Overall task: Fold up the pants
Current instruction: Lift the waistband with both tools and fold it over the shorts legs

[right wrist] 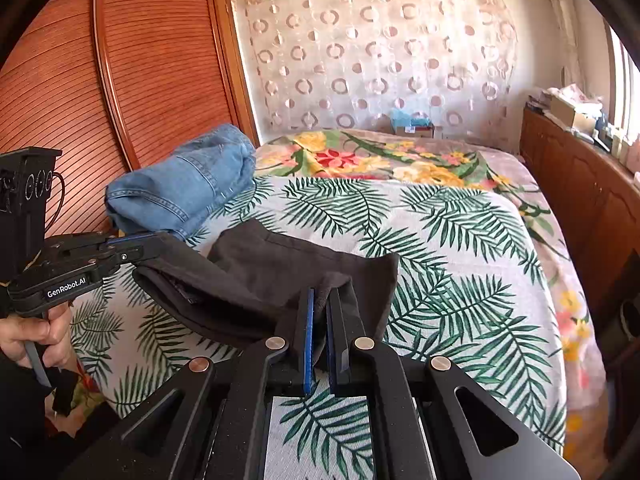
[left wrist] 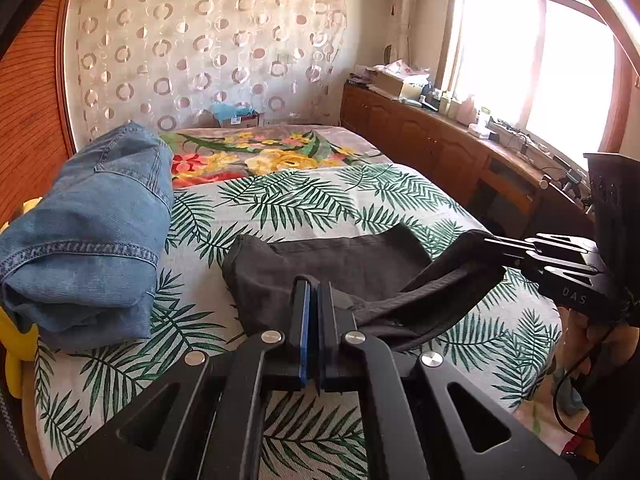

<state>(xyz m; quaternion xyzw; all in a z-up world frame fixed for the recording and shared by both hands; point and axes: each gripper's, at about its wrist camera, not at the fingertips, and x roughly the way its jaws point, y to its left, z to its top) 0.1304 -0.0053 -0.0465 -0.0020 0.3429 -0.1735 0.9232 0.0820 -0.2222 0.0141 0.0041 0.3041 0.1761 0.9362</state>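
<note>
With your left claw and right claw each pinching an edge of the dark pants lifted beside the folded jeans, carry both edges across together to complete the fold.

The left tongs point forward and downward, jaws clamped nearly together on a fold of dark pants. The right tongs point the same way just beside them, also pinched shut on that cloth. A bare hand grips the left tool's handle from below.
</note>
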